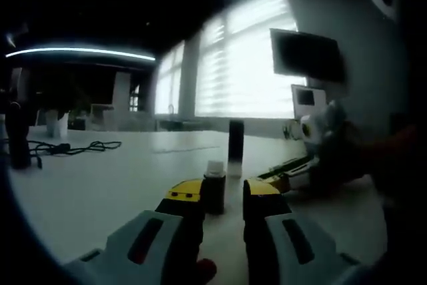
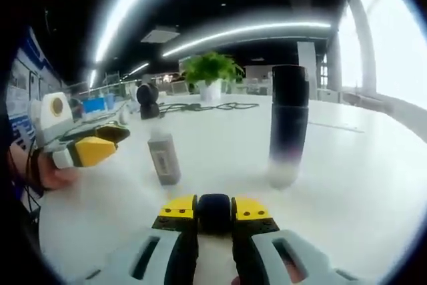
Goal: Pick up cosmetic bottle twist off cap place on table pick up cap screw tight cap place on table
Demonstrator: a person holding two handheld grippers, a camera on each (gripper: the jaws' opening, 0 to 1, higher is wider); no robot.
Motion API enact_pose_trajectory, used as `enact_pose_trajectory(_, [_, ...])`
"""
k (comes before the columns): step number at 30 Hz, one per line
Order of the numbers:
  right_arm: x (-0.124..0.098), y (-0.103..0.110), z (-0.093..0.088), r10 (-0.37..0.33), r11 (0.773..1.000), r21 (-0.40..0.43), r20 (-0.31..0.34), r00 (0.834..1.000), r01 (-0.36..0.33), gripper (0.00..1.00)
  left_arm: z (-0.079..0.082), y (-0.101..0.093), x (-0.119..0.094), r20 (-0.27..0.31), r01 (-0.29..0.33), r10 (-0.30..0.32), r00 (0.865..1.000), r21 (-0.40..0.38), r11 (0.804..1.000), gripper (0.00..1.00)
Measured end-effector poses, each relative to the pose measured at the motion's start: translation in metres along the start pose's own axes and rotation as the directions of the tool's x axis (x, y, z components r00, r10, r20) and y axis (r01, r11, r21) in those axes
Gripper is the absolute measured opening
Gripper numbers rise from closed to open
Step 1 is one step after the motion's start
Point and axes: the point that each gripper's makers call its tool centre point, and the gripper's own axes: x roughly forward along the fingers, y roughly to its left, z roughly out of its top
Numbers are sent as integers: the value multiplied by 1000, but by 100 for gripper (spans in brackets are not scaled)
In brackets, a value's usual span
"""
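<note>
In the right gripper view, the right hand-held gripper point(image 2: 215, 213) is clenched on a small dark rounded cap point(image 2: 214, 211), pinched between its yellow-tipped jaws low over the white table point(image 2: 360, 165). Just ahead on the table stands a small frosted cosmetic bottle with a grey label point(image 2: 163, 159), tilted in this view and uncapped. To its right stands a tall dark cylindrical bottle with a pale frosted base point(image 2: 287, 123). Farther back are a potted green plant point(image 2: 211, 75) and a black cable point(image 2: 207, 106).

In the left gripper view, the left hand-held gripper point(image 1: 223, 193) is released, its jaws apart with the same small bottle standing between and just beyond the tips. The tall dark bottle stands behind it. The right hand-held gripper comes in from the right edge, held in a person's hand point(image 1: 393, 158).
</note>
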Motion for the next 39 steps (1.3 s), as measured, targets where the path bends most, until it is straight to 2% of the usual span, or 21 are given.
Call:
enact_pose_trajectory(5, [-1,2,2,12,1000,9,12,1000,-13,22,0,-1,0,-2,1,-1,1000,4,1000,13])
enact_pose_trajectory(11, [-3,0,3,9,1000,15,26,1000,-9,21,-1,-1,0,-5,1,-1,1000,4,1000,13])
enact_pose_trajectory(18, [-15,4,11,20,1000,12,93,996,-21,24,-1,0,-1,-7,-3,3,1000,-10,1000,13])
enact_pose_trajectory(20, [-19,5,15,26,999,22,115,993,-29,26,-1,1,-2,-7,-7,7,1000,-16,1000,13])
enact_pose_trajectory(23, [-28,6,20,37,998,39,151,988,-43,29,3,-3,-5,-2,-14,14,1000,23,1000,13])
enact_pose_trajectory(26, [-40,4,27,26,996,73,209,977,-42,29,4,-1,-9,-1,-17,17,1000,17,1000,14])
enact_pose_trajectory(34, [-63,2,38,9,996,83,269,963,-33,31,13,9,-16,1,-27,27,1000,14,1000,16])
enact_pose_trajectory(39, [-77,6,47,20,998,51,301,953,-38,32,12,12,-21,3,-33,33,999,12,999,17])
